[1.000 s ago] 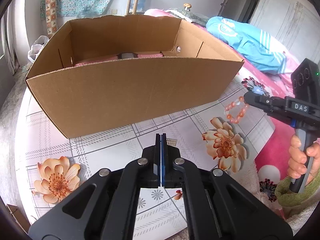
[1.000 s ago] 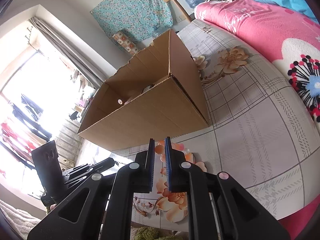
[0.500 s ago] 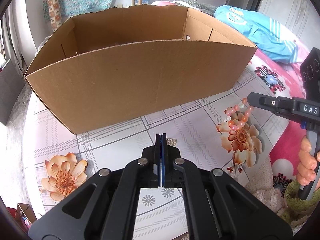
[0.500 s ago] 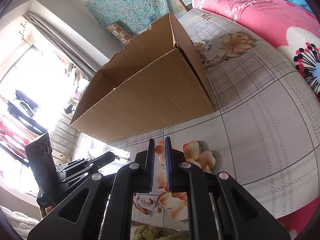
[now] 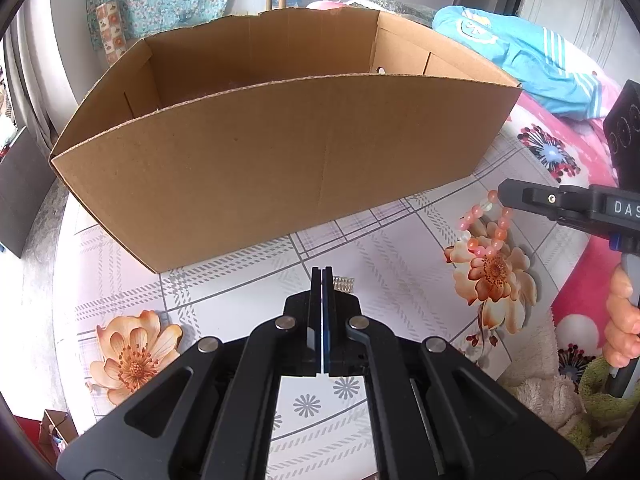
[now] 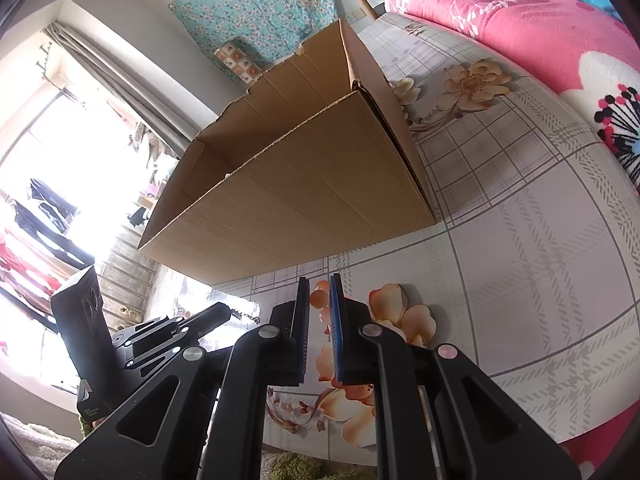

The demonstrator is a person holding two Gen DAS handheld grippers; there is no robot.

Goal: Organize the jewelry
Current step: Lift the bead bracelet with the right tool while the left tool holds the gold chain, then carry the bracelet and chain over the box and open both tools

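Near the table's (image 5: 420,248) right edge, the right gripper (image 5: 500,196) pinched one pink bead bracelet (image 5: 486,232); one cardboard box (image 5: 280,160) stood behind; the left gripper (image 5: 322,276) was closed, holding nothing visible.

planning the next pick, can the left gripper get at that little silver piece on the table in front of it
Probably yes. The silver piece lies on bare table just past the left gripper, with nothing between. But its fingers are shut and must open first.

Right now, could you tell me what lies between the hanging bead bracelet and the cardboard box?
Only bare tablecloth. The left wrist view shows the bead bracelet dangling from the right gripper, apart from the cardboard box's front wall.
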